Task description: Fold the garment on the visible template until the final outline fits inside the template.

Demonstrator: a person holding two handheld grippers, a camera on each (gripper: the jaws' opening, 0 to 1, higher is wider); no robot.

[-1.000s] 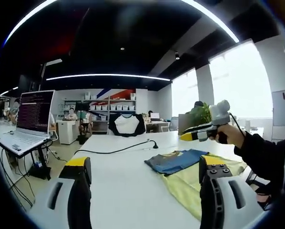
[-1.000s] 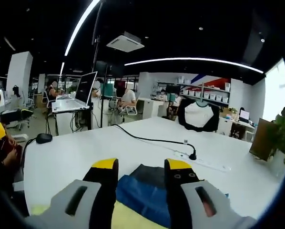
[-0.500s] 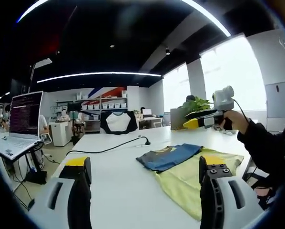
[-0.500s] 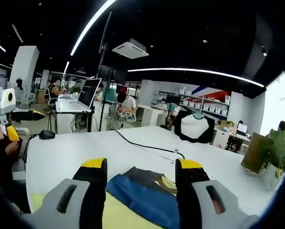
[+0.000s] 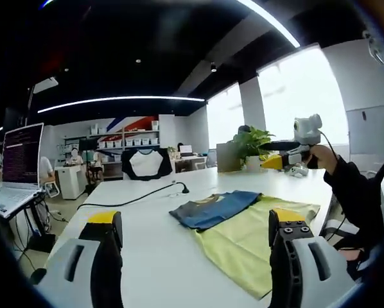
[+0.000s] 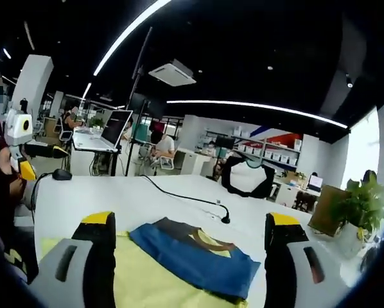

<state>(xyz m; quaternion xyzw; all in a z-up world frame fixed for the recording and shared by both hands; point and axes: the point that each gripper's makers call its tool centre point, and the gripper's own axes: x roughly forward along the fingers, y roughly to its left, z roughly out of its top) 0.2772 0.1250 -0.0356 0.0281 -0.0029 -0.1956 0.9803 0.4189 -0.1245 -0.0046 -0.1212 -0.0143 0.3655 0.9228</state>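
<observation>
One garment (image 6: 191, 256) lies on one yellow template (image 5: 253, 240), two hand-held grippers apart.

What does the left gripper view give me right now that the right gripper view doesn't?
Left gripper view alone: the right gripper held up above the table's far side, and the bright windows.

Right gripper view alone: the left gripper at the left edge, and a ceiling air unit.

Both: the blue garment lying folded on the yellow template, the white table, the black cable, each view's own jaws spread apart.
</observation>
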